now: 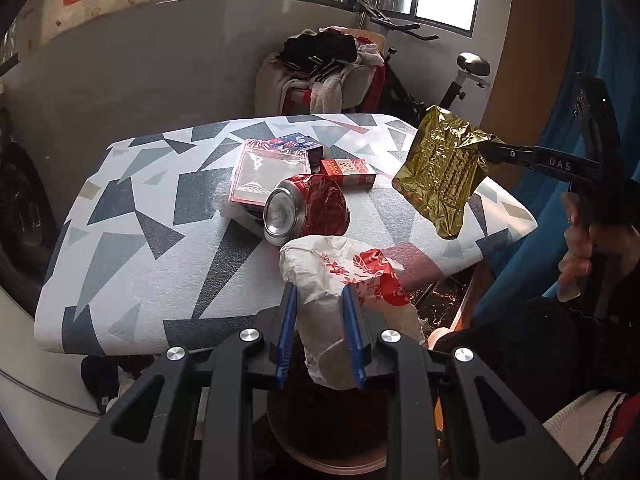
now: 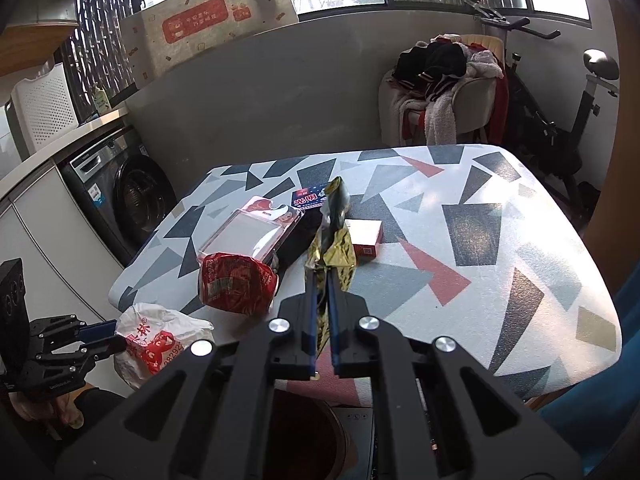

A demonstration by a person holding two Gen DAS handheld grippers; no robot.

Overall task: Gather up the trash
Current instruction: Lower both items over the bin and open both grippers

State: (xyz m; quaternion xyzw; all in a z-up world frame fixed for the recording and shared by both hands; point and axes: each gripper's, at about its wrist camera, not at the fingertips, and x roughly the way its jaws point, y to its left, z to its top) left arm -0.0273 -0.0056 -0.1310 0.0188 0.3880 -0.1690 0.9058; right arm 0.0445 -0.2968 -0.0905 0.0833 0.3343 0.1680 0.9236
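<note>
My left gripper [image 1: 319, 294] is shut on a crumpled white bag with red print [image 1: 344, 280], held at the table's near edge above a dark round bin [image 1: 324, 432]. My right gripper [image 2: 321, 274] is shut on a gold foil wrapper [image 2: 334, 240], which hangs in the air over the table; in the left wrist view the gold foil wrapper [image 1: 440, 172] shows at the right. On the patterned table [image 1: 132, 240] lie a crushed red can [image 1: 306, 210], a clear plastic package [image 1: 272, 172], a small red box [image 1: 348, 172] and a blue box [image 1: 300, 144].
A washing machine [image 2: 120, 200] stands left of the table. Behind it are a chair piled with clothes [image 2: 444, 88] and an exercise bike [image 2: 560, 120]. The bin's opening [image 2: 308, 440] lies below the table's near edge. A hand [image 1: 580, 252] holds the right gripper.
</note>
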